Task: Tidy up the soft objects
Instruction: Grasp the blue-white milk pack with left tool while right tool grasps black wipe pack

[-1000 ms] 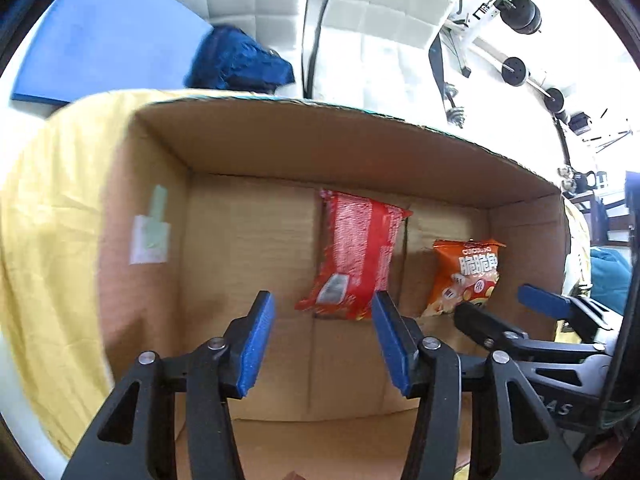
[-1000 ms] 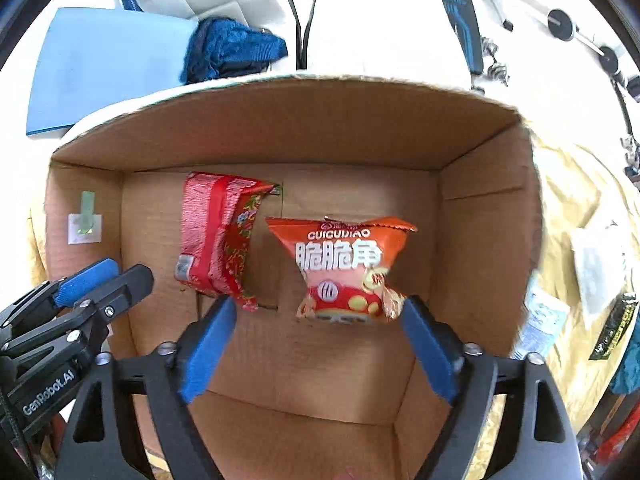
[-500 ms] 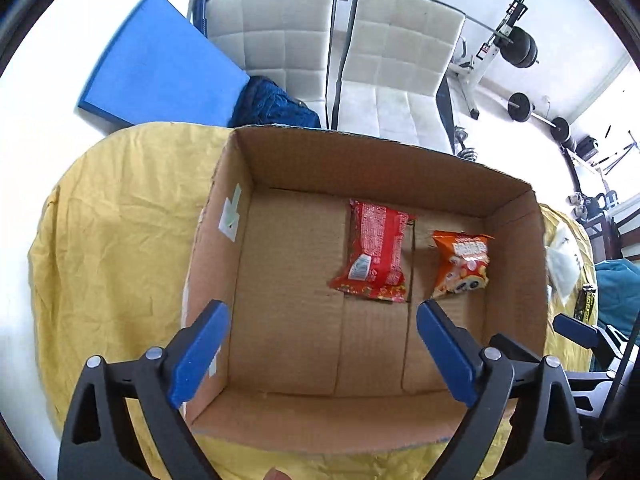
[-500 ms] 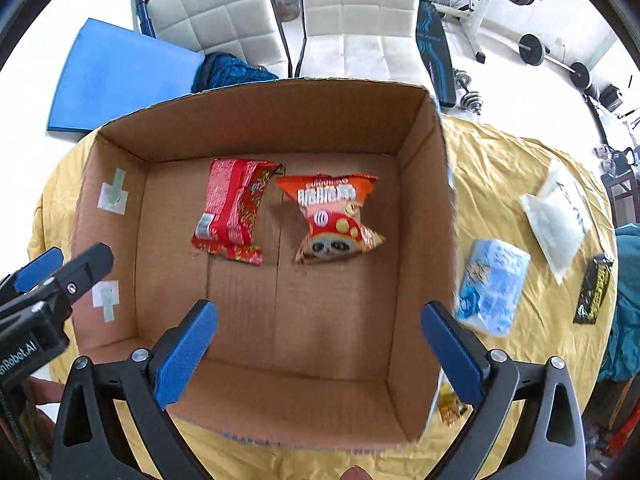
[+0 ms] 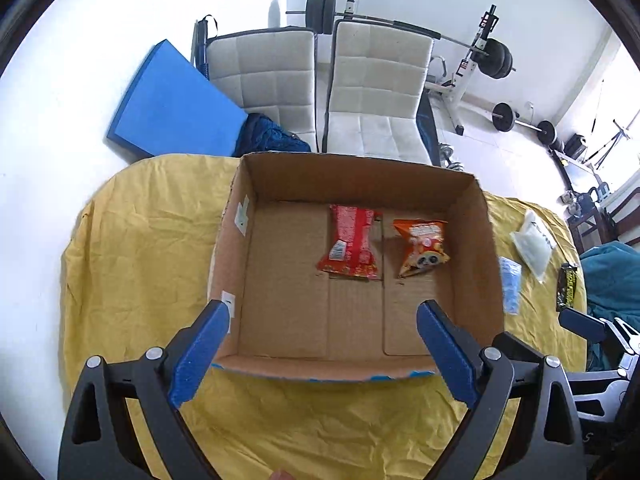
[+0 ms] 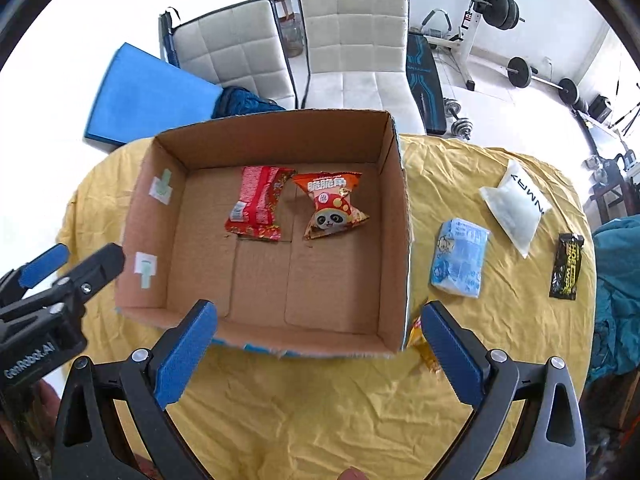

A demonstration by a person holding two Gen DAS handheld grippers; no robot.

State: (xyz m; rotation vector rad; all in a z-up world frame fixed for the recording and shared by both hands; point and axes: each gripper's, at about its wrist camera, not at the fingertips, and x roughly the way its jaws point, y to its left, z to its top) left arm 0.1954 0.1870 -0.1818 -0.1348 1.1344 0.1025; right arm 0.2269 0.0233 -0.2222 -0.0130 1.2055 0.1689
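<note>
A cardboard box (image 5: 476, 216) (image 6: 392, 216) stands on a yellow cloth. In it lie a red snack packet (image 5: 350, 242) (image 6: 256, 204) and an orange panda snack bag (image 5: 422, 246) (image 6: 330, 204). My left gripper (image 5: 320, 352) is open and empty above the box's near edge. My right gripper (image 6: 316, 356) is open and empty, also at the near edge. On the cloth right of the box lie a light blue tissue pack (image 6: 460, 262) (image 5: 510, 284), a white pouch (image 6: 516, 204) (image 5: 532, 244), a black sachet (image 6: 566, 266) (image 5: 567, 288) and a yellow wrapper (image 6: 422, 344) beside the right gripper's right finger.
The yellow cloth (image 5: 140, 240) (image 6: 460, 420) covers the table. Behind it stand two white chairs (image 5: 372, 92) (image 6: 352, 48), a blue mat (image 5: 168, 100), a dark blue cloth (image 6: 244, 102) and weight equipment (image 5: 500, 64). A teal fabric (image 6: 616, 292) lies at the right.
Both grippers have risen up and back out of the box and opened wider. The packets stay in the box; the items on the cloth have come into view.
</note>
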